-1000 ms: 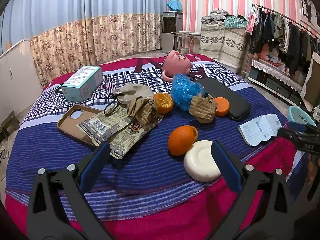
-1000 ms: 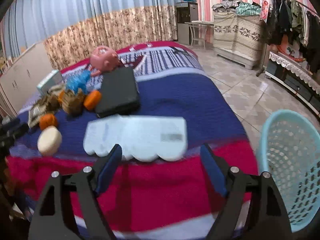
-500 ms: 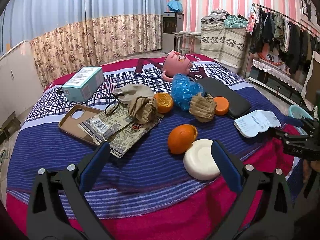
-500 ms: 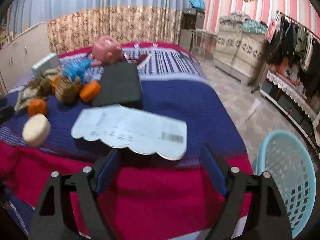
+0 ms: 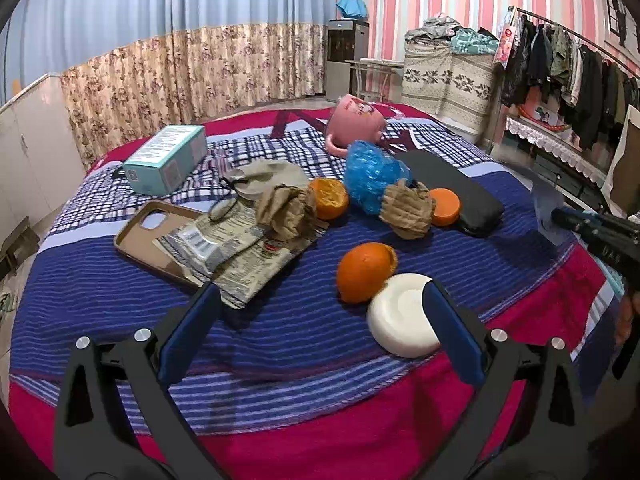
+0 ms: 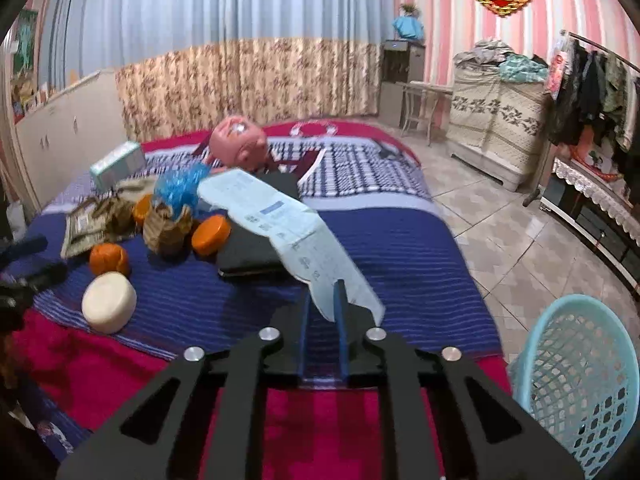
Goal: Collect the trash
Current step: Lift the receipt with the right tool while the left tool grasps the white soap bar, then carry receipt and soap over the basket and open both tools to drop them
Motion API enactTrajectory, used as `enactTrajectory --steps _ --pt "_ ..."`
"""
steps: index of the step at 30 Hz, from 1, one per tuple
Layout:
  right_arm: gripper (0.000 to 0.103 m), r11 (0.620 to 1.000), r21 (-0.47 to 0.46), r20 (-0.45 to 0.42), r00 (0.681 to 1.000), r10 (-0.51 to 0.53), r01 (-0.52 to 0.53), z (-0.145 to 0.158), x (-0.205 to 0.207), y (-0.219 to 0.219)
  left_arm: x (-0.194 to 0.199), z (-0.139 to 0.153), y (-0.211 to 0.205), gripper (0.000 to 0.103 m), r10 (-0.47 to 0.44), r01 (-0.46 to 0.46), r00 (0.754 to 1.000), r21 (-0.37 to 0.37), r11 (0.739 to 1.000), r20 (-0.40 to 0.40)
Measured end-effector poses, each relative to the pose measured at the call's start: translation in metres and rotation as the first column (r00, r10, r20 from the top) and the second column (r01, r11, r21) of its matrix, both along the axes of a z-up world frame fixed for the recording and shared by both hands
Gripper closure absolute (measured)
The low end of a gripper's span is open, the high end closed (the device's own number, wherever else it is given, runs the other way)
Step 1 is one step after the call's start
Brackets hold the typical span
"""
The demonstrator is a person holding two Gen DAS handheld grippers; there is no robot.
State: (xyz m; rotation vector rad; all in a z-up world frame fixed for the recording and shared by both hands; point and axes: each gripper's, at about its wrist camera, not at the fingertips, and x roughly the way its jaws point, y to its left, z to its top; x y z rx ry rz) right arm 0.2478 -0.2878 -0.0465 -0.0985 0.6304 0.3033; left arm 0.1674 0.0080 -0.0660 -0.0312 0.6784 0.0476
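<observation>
Now the right gripper (image 6: 322,300) has just been closing, and its jaws stand pinched on the near edge of a pale blue paper slip (image 6: 280,220), which slants up off the bed (image 6: 400,248) over the black case (image 6: 248,248). A light blue mesh basket (image 6: 576,384) stands on the tiled floor to the right of the bed. The left gripper (image 5: 320,320) hovers with its jaws spread wide and nothing between them, above the striped cover near a white round block (image 5: 400,320) and an orange (image 5: 362,270), with crumpled brown paper (image 5: 408,210) and blue plastic wrap (image 5: 372,178) farther back
</observation>
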Motion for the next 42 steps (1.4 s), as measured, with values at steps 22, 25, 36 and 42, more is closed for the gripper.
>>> enactTrajectory --steps 22,25,36,42 --pt "0.102 0.992 0.117 0.005 0.999 -0.054 0.053 0.010 -0.017 -0.043 0.027 -0.031 -0.063 0.042 -0.091 0.091 0.981 -0.006 0.996 -0.171" --pt "0.102 0.990 0.127 0.010 0.998 -0.062 0.061 0.011 -0.019 -0.048 0.023 -0.024 -0.063 0.042 -0.097 0.096 0.985 -0.011 0.995 -0.145" --pt "0.102 0.982 0.151 0.025 0.992 -0.121 0.116 0.015 -0.026 -0.069 0.031 0.027 -0.096 0.042 -0.140 0.140 0.990 0.013 0.990 0.017" --pt "0.102 0.972 0.152 0.055 0.980 -0.190 0.180 0.023 -0.031 -0.093 0.043 0.045 -0.116 0.042 -0.179 0.179 0.981 0.007 0.984 0.071"
